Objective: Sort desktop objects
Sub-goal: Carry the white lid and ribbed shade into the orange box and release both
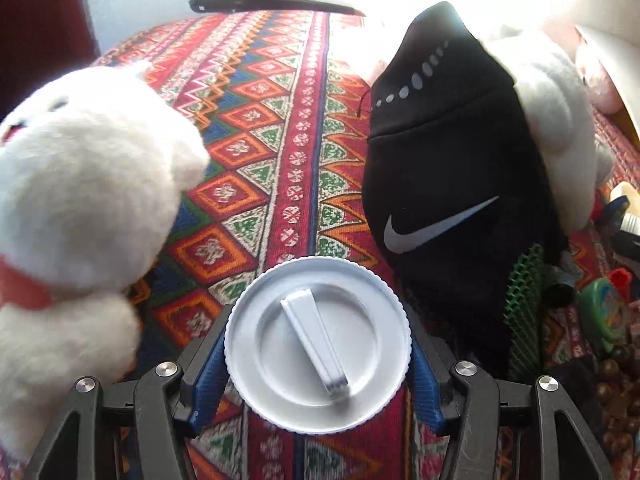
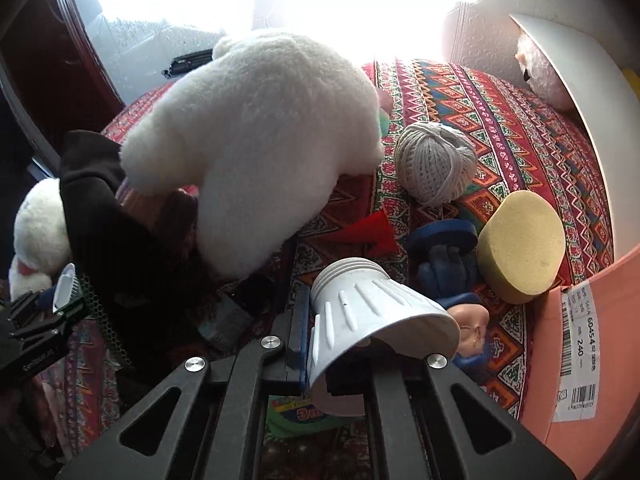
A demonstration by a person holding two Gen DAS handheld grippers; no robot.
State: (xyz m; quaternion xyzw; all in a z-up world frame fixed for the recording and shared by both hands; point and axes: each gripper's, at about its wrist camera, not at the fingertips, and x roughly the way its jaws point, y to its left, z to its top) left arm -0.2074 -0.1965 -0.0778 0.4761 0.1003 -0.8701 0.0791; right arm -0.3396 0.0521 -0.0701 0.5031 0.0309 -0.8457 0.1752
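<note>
Sunlight is washing over a tabletop [image 1: 280, 128] covered in red patterned cloth. Your left hand-held gripper [image 1: 318, 354] is clamping a white ribbed jar lid [image 1: 318, 346] between its blue pads, flat face toward the camera. Your right hand-held gripper [image 2: 316, 340] is pinching a white ribbed lamp housing [image 2: 372, 312], lying tilted beside a yellow sponge [image 2: 520, 246].

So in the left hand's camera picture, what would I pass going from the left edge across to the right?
White plush bear → round white lid, held between the left gripper fingers → black Nike cap → green toy at the right edge, all on the patterned cloth.
</note>
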